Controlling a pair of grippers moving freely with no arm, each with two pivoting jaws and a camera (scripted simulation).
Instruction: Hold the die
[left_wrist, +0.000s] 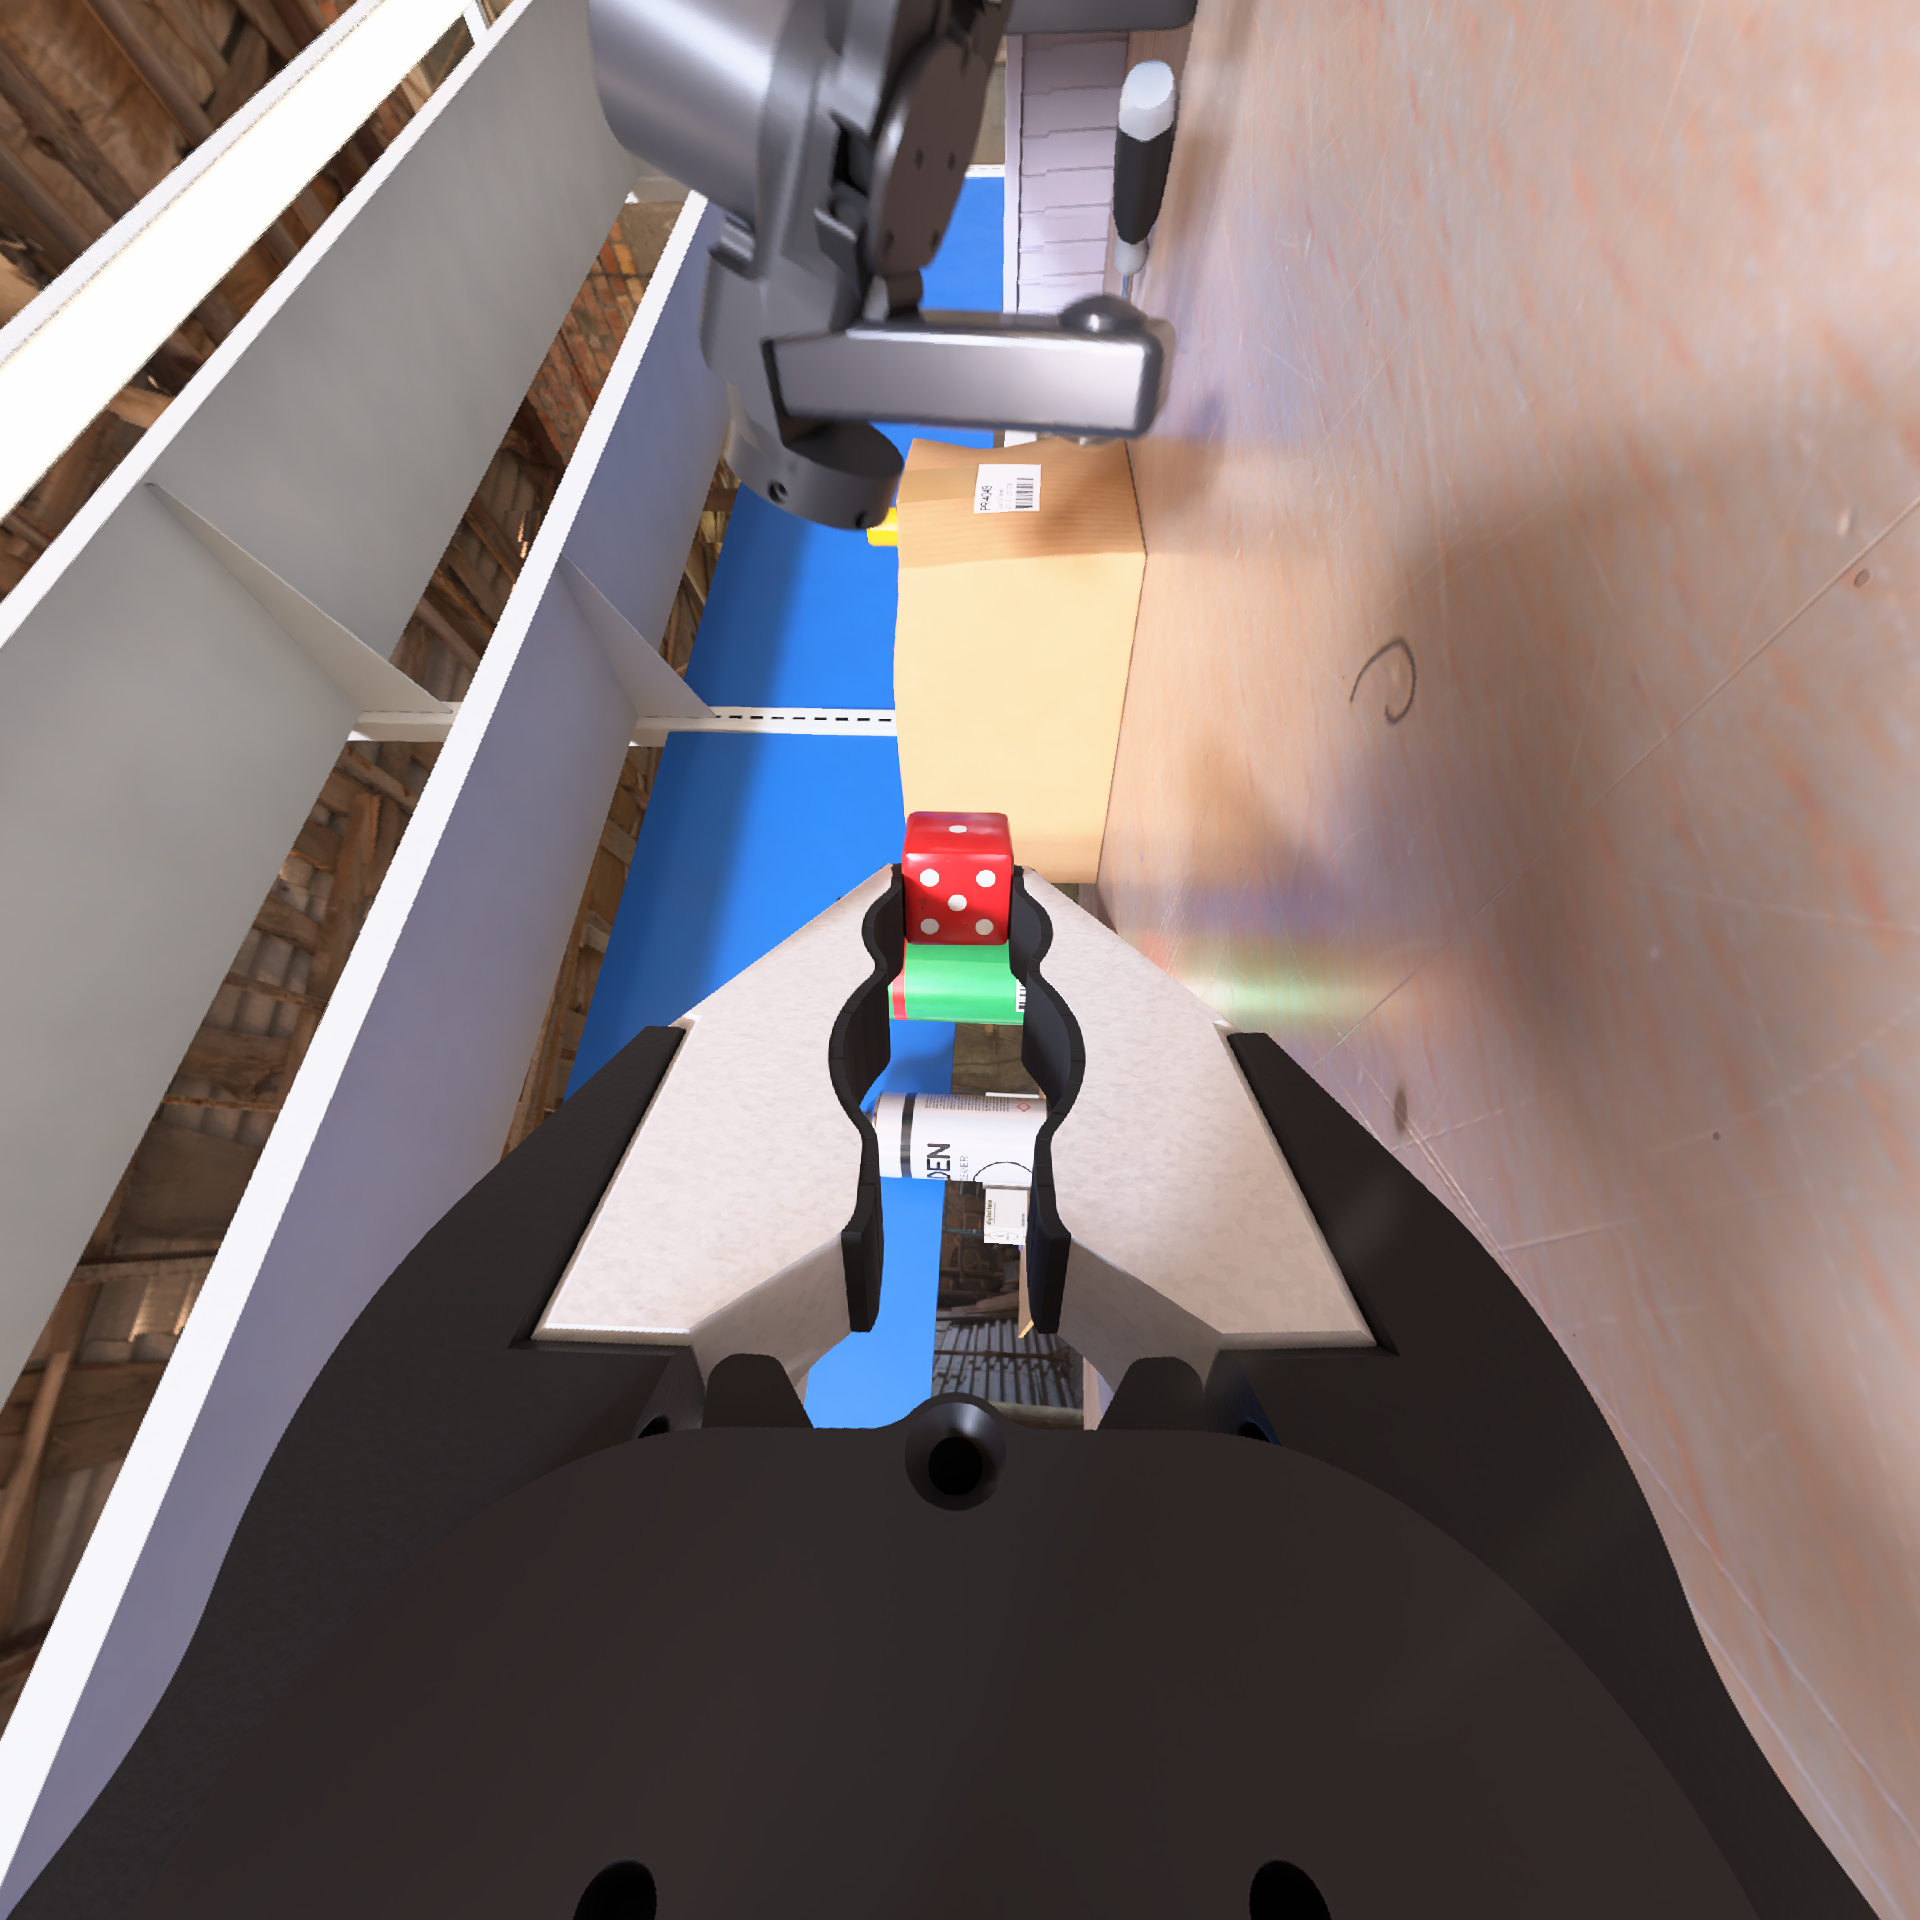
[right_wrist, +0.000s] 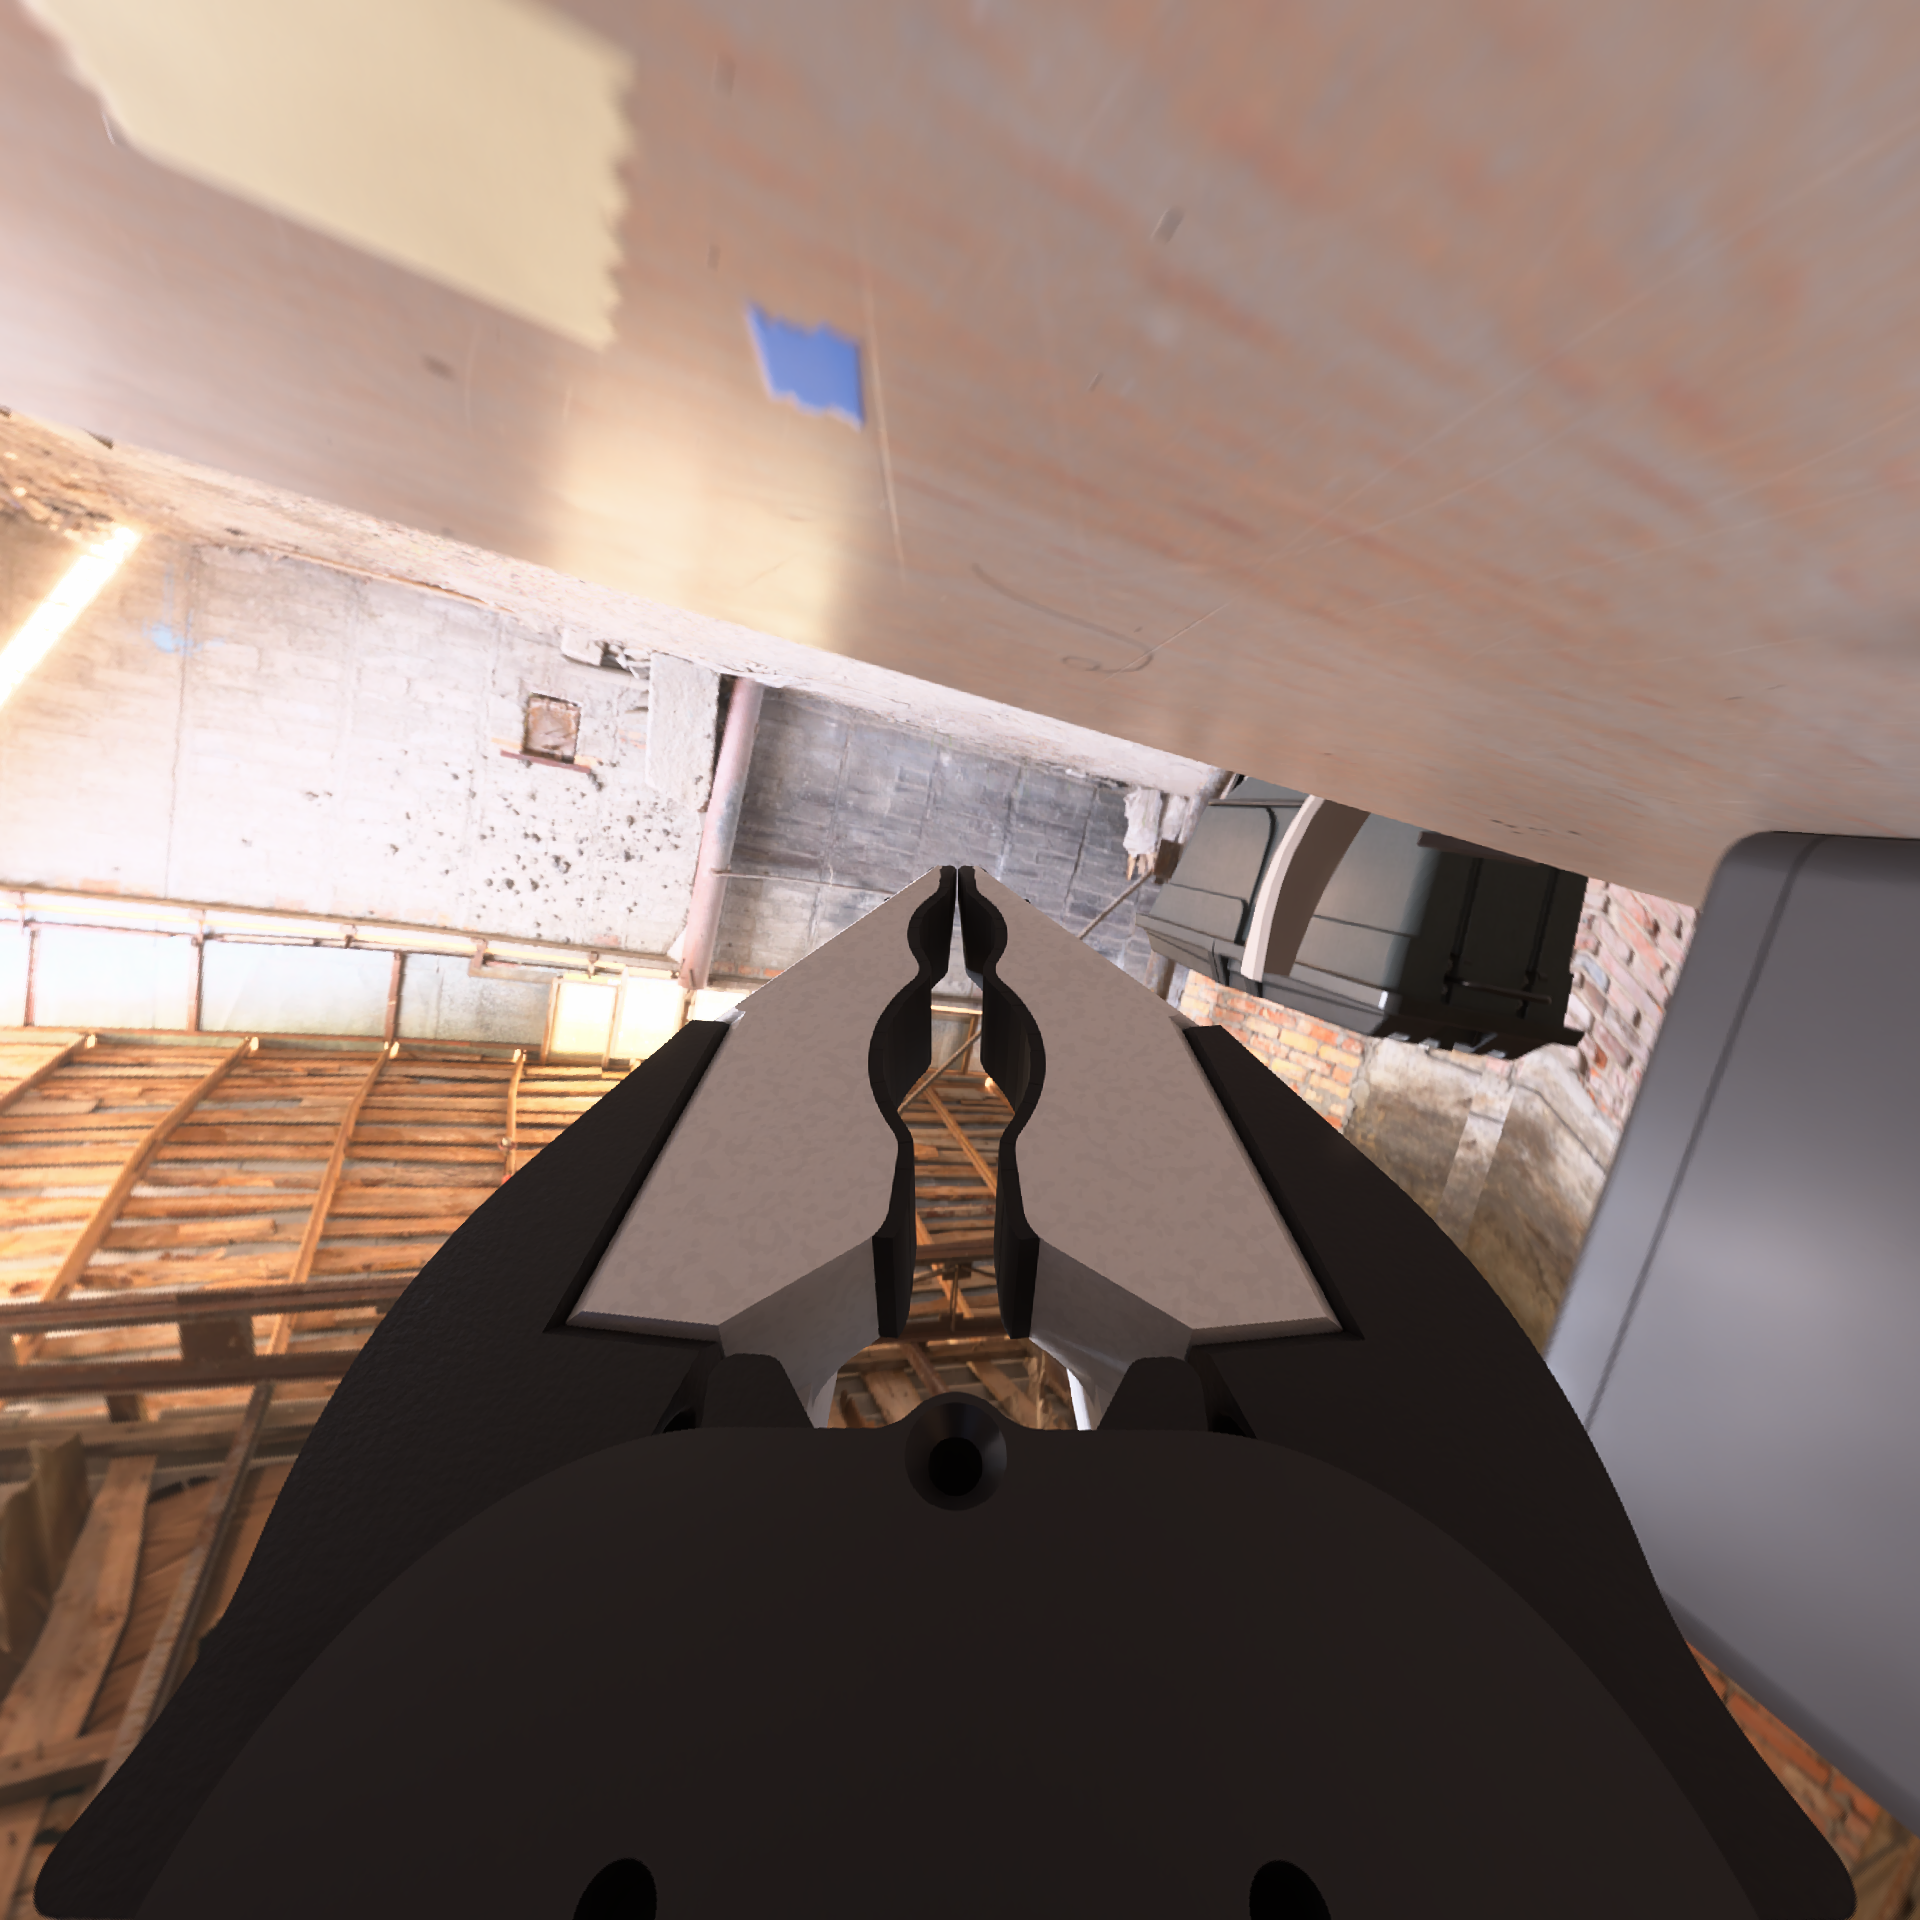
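A red die (left_wrist: 956, 878) with white pips sits between the fingertips of my left gripper (left_wrist: 956, 899), which is shut on it and holds it off the wooden table (left_wrist: 1507, 727); the left wrist view is rolled sideways, so the table runs down the right side. My right gripper (right_wrist: 956, 883) is shut and empty, its fingertips touching, pointing past the table edge (right_wrist: 1143, 582) toward a brick wall. The die does not show in the right wrist view.
A cardboard box (left_wrist: 1013, 644) stands on the table beyond the die. A green box (left_wrist: 956, 982) and a white cylinder (left_wrist: 956, 1138) show between my left fingers. A grey robot arm (left_wrist: 883, 239) hangs at the top. White shelving (left_wrist: 364, 623) runs along the left. A dark crate (right_wrist: 1382, 925) lies beyond the table.
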